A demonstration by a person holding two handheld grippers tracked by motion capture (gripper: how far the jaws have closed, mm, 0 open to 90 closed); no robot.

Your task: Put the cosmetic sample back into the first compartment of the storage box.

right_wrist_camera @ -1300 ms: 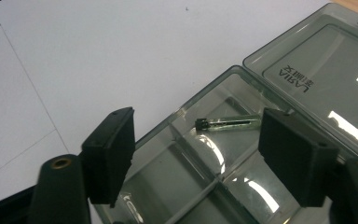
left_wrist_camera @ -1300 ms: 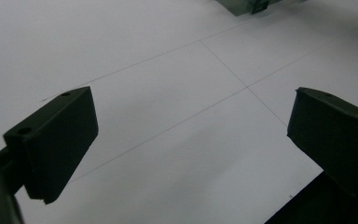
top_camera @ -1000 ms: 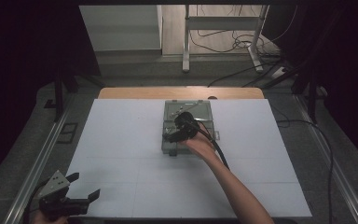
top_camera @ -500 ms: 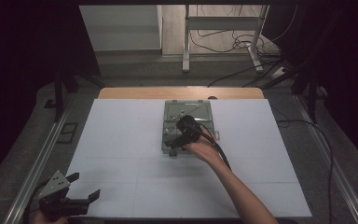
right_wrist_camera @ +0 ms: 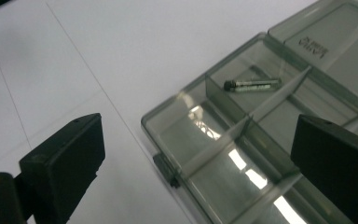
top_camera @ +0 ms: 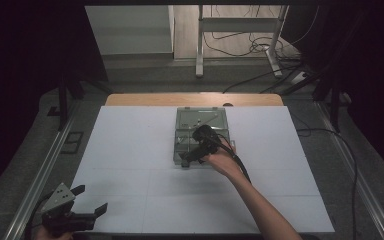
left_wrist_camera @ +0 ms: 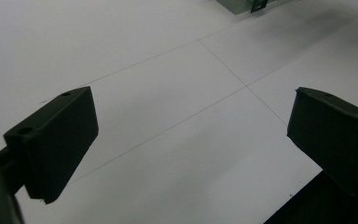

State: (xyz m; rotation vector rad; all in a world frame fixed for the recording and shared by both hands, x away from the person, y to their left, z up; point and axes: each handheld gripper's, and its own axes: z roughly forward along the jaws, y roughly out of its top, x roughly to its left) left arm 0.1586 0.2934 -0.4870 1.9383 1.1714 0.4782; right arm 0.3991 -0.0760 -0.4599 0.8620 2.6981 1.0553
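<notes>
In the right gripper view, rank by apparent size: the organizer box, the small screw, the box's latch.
1. Organizer box, largest.
2. Screw.
3. Latch; it looks close to the screw in size and sits nearer the camera, so that order is unsure.

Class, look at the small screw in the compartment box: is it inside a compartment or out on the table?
Inside. The screw lies flat in one compartment of the box, between dividers.

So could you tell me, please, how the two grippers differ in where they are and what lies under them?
The right gripper hangs over the grey compartment box; the left gripper sits over the white table at its near corner. The right one's jaws have just been opening. Both are open and hold nothing.
</notes>
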